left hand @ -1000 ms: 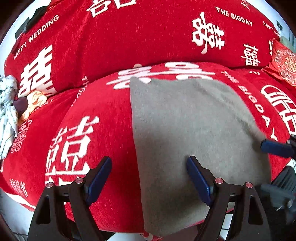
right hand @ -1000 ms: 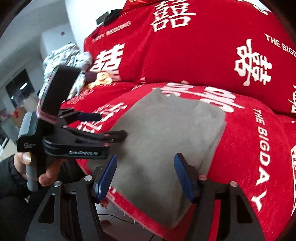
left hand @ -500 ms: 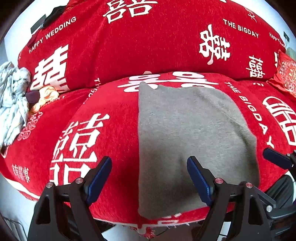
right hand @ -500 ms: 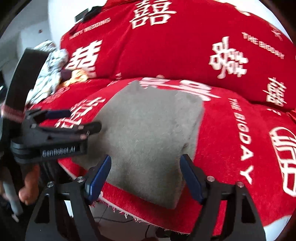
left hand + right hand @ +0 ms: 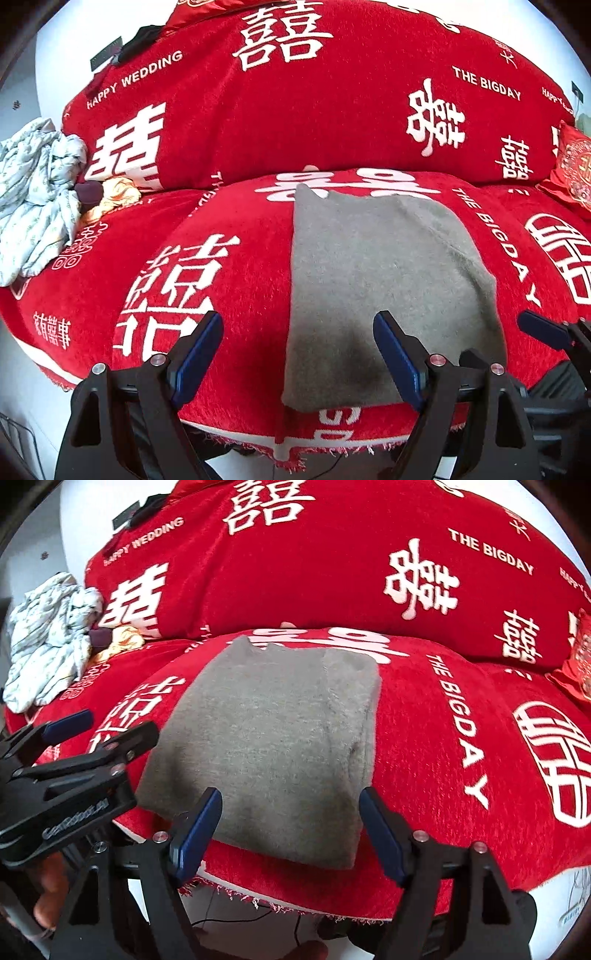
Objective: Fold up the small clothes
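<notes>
A grey folded garment [image 5: 369,277] lies flat as a rectangle on the red sofa cover [image 5: 236,229], its near edge at the seat's front. My left gripper [image 5: 297,325] hangs open over the garment's near left corner, touching nothing. In the right wrist view the same garment [image 5: 277,720] fills the middle, and my right gripper [image 5: 291,797] stands open above its near edge with no cloth pinched. The left gripper's fingers [image 5: 70,722] show at that view's left edge, held by a hand. One blue finger [image 5: 543,330] of the right gripper shows at the left view's right edge.
A heap of pale patterned clothes [image 5: 33,206] with an orange cloth [image 5: 110,195] lies at the sofa's left end. A red embroidered cushion [image 5: 572,166] sits at the right. The backrest [image 5: 295,110] rises behind. Below the cover's fringed front edge [image 5: 280,904] is floor with a cable.
Both grippers have drawn back from the garment, so more of the seat's front edge shows. The right gripper's jaws have widened. The garment has stayed in place.
</notes>
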Demonstrator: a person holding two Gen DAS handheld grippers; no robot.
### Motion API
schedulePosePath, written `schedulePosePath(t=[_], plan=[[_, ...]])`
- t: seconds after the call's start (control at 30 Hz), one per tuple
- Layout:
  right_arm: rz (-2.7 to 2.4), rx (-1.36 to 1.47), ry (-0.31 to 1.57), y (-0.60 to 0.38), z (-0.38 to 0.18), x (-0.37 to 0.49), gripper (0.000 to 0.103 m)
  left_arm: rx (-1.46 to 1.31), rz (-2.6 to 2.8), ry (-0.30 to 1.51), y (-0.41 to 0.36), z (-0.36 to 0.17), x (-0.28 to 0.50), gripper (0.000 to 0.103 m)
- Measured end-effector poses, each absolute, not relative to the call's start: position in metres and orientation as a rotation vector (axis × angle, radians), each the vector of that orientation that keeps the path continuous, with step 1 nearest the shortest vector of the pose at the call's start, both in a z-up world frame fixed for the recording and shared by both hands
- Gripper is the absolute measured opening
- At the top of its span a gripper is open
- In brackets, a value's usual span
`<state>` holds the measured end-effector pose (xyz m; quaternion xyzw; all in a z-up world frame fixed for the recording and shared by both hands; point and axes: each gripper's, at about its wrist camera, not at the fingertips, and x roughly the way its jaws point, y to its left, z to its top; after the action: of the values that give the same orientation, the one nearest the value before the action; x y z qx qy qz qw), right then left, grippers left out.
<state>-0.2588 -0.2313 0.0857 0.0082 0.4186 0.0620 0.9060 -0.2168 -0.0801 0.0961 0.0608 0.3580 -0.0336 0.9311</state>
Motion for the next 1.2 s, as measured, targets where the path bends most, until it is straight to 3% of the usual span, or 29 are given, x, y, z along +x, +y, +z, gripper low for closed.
schedulePosePath(t=[1.2], plan=[[0.073, -0.069, 0.842, -0.215, 0.097, -0.271, 0.079, 0.133, -0.055, 0.666, -0.076, 0.103, -0.239, 0.084]])
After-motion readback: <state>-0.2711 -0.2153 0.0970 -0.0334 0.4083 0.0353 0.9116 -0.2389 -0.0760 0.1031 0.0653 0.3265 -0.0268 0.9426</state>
